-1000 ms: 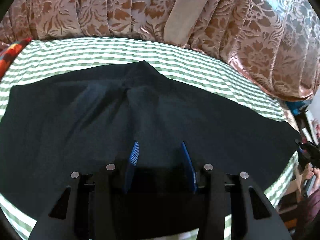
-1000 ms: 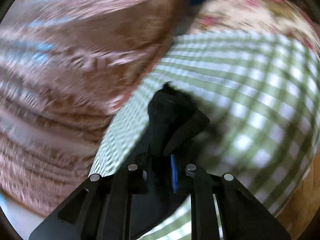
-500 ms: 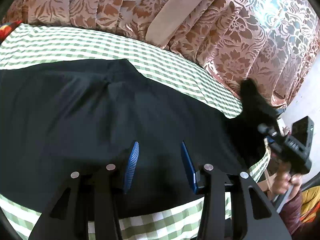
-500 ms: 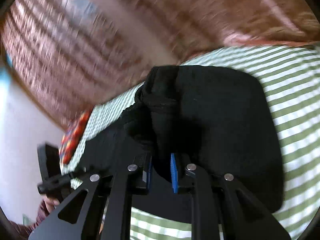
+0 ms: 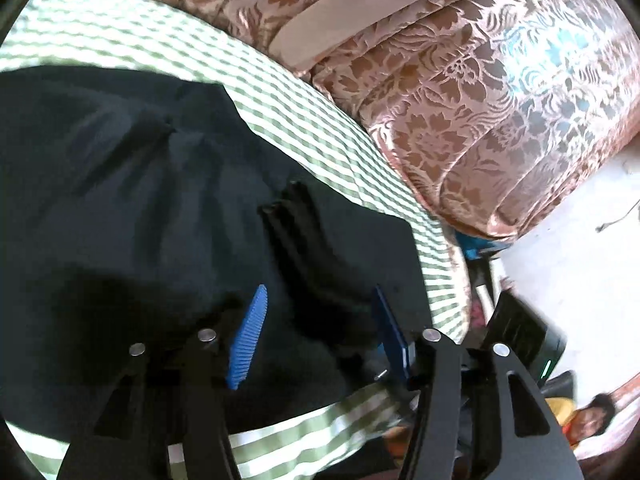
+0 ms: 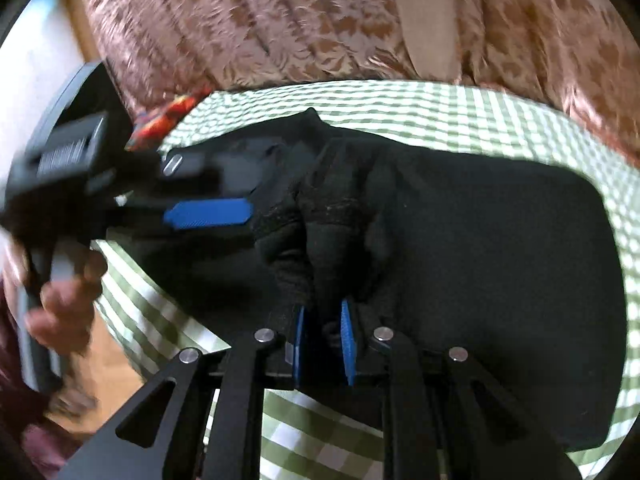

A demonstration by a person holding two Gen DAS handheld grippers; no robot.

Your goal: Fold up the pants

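Note:
Black pants [image 5: 132, 208] lie spread on a green-and-white checked cloth [image 5: 320, 120]. My right gripper [image 6: 323, 334] is shut on a bunched end of the pants [image 6: 332, 216] and holds it over the rest of the garment [image 6: 500, 232]. That bunched end [image 5: 312, 256] stands between the blue pads of my open left gripper [image 5: 318, 300]. In the right wrist view the left gripper [image 6: 208, 212] comes in from the left, one blue pad beside the bunch.
Brown floral curtains [image 5: 460, 80] hang behind the table, with a beige tie-back [image 6: 424, 20]. A red patterned cloth [image 6: 168, 120] lies at the table's far left. The table edge [image 5: 448, 280] drops off to the right, with dark objects below.
My right gripper has carried the pants end across over the garment, into the left gripper's open jaws. The left gripper has swung right towards it.

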